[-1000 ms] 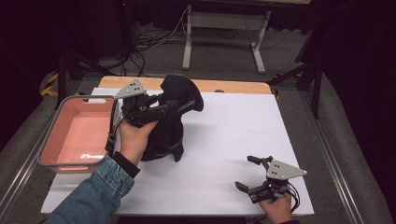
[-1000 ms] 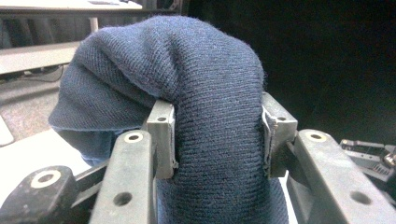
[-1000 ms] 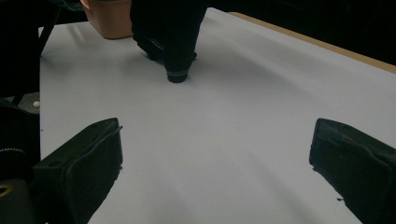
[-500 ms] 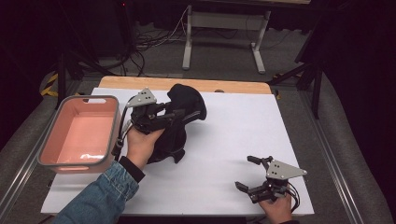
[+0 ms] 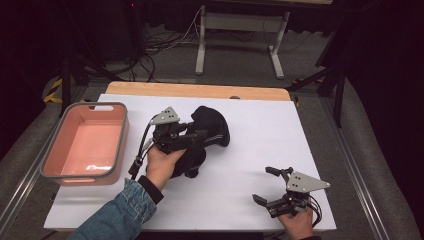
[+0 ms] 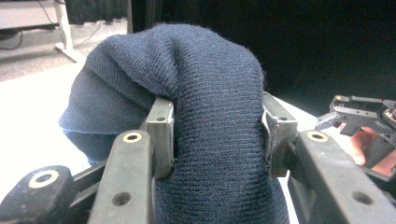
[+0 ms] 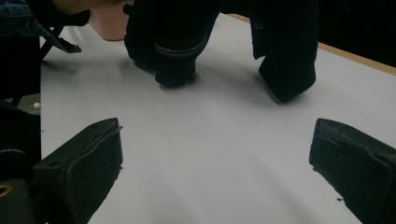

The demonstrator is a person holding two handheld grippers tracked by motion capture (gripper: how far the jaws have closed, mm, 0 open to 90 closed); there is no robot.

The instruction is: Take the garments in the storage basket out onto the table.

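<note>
On the table (image 5: 250, 130), your left gripper (image 5: 197, 137) squeezes the dark cloth (image 6: 205, 116); lift it next. Your right gripper (image 5: 270, 187) rests, jaws wide.

Dim room — grey carpet (image 5: 165, 65), white table frame (image 5: 240, 30) (cables (image 5: 160, 47) trailing).

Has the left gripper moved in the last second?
Yes. The left gripper, shut on the dark garment, has shifted right, away from the pink bin.
</note>
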